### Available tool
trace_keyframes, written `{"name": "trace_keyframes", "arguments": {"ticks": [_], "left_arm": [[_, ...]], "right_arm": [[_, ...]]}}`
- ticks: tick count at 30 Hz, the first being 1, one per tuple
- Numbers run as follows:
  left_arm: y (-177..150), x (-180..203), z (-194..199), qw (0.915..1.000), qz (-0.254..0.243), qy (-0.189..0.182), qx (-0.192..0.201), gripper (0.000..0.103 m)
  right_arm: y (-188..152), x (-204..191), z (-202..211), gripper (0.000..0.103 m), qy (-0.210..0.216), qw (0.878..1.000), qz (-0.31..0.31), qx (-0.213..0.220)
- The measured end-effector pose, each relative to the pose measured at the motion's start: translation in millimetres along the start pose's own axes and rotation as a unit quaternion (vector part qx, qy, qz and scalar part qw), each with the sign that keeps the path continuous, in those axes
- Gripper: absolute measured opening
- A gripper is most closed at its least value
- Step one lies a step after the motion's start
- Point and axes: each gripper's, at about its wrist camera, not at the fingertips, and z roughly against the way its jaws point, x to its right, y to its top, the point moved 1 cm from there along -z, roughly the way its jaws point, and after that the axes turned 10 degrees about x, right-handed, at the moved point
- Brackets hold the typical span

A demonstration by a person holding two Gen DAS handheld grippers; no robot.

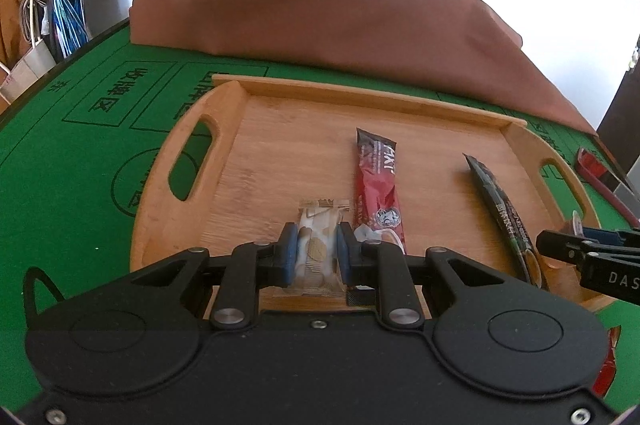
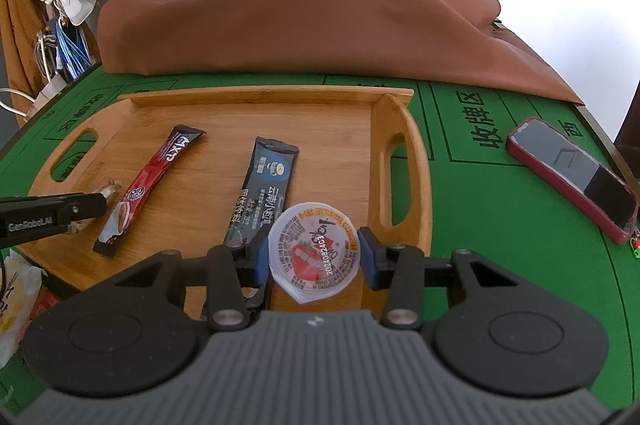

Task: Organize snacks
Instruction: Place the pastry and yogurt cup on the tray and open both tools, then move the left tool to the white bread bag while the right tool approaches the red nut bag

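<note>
A smooth wooden tray (image 2: 200, 105) rests on matt green felt (image 2: 500, 225), bearing glossy foil sachets (image 2: 266, 185) beside brown cloth (image 2: 320, 25).

"20240824C3" printed in black across the foil lid of the jelly cup (image 2: 313, 250). "GenRobot.AI" in white on the side of the left gripper (image 2: 102, 203); "DAS", cut off by the frame, on the right gripper (image 1: 560, 245). "收牌区" in dark outline on the green table (image 2: 480, 209) toward its right edge, beside the phone (image 2: 572, 173). "MXT"-like white letters, uncertain, on the red sachet (image 1: 378, 185). Small print on the dark sachet (image 2: 264, 193) too fine to read.
</note>
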Motion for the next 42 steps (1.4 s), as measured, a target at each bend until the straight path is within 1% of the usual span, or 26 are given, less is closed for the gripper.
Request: {"name": "trace_keyframes", "arguments": {"ticks": [13,17,21,23,24,25,26,27,28,30,32,34,35,37,42], "left_arm": [[-5.3,3.7,-0.3,0.9999,-0.013,0.003,0.006,0.02],[-5.5,4.6,-0.7,0.9998,-0.017,0.005,0.004,0.022],[-5.7,6.2,-0.4,0.9998,-0.019,0.008,0.005,0.022],[-5.5,6.0,1.6,0.9998,-0.019,0.008,0.007,0.028],[-5.2,5.6,3.2,0.9998,-0.017,0.009,0.009,0.036],[-4.5,5.1,5.7,0.9998,-0.016,0.008,0.013,0.04],[-4.0,4.5,8.3,0.9998,-0.014,0.005,0.015,0.04],[-3.5,3.9,10.9,0.9998,-0.013,0.003,0.016,0.041],[-2.9,3.1,14.1,0.9998,-0.01,-0.001,0.017,0.045],[-2.3,1.2,21.4,0.9998,-0.004,-0.008,0.019,0.051],[-2.7,-0.5,30.1,0.9996,0.0,-0.016,0.023,0.056],[-4.5,-1.5,39.9,0.9993,-0.002,-0.023,0.029,0.065],[-5.9,-1.9,45.5,0.9991,-0.004,-0.027,0.032,0.066],[-8.4,-2.9,56.7,0.9987,-0.01,-0.032,0.039,0.069],[-18.2,-5.7,88.2,0.9969,-0.025,-0.034,0.066,0.075]], "right_arm": [[-3.2,1.6,2.9,0.049,0.009,1.0,-0.001,-0.001],[-5.1,0.5,1.0,0.05,0.001,1.0,0.004,-0.005],[-6.7,0.6,2.1,0.051,0.004,1.0,0.003,-0.004],[-6.8,1.3,2.6,0.054,0.007,1.0,0.001,-0.006],[-6.9,1.5,2.8,0.055,0.009,1.0,0.001,-0.008],[-7.0,1.8,3.2,0.055,0.01,1.0,0.001,-0.009],[-7.1,2.0,4.0,0.055,0.01,1.0,0.002,-0.009],[-7.0,2.0,4.8,0.057,0.01,1.0,0.004,-0.009],[-7.1,1.8,5.9,0.063,0.011,1.0,0.007,-0.009],[-7.5,1.6,9.0,0.066,0.014,1.0,0.008,-0.008],[-8.2,1.3,12.7,0.073,0.017,1.0,0.01,-0.005],[-9.5,0.1,17.8,0.077,0.022,1.0,0.015,-0.004],[-10.5,-0.8,21.4,0.082,0.026,0.999,0.018,-0.003],[-12.7,-3.5,28.7,0.088,0.031,0.999,0.029,0.0],[-21.6,-14.1,55.2,0.09,0.042,0.997,0.069,0.02]]}}
